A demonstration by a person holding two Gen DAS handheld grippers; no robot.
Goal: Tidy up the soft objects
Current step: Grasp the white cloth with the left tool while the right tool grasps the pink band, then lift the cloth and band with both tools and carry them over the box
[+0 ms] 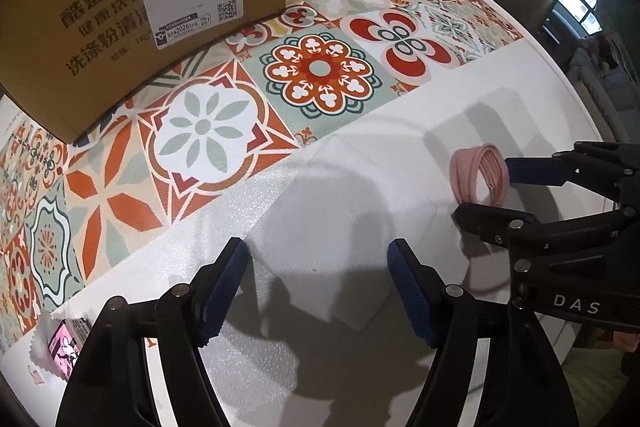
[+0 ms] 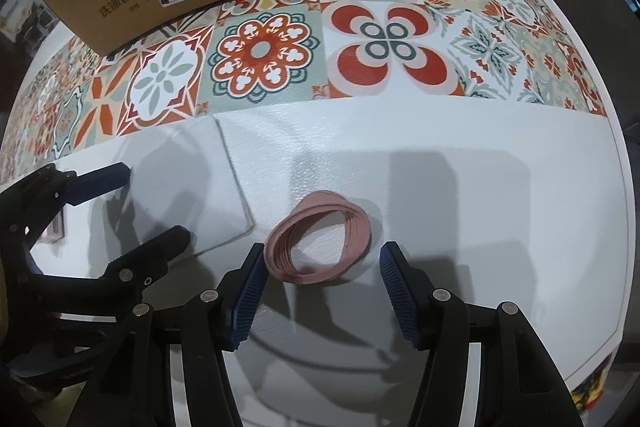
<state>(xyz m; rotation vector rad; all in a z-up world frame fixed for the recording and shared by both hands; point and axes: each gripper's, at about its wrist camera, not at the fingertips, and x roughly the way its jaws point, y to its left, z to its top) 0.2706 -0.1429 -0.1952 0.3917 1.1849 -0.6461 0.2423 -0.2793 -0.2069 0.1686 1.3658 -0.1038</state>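
My right gripper (image 2: 320, 287), jaws spread, brackets the pink band coil (image 2: 320, 239); my left gripper (image 1: 318, 291), also released, hovers above white foam sheet (image 1: 320, 187).

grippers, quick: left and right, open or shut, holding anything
Left gripper: open, holding nothing, over the white foam sheet.
Right gripper: open, holding nothing; the pink hair band lies just ahead between its fingers.
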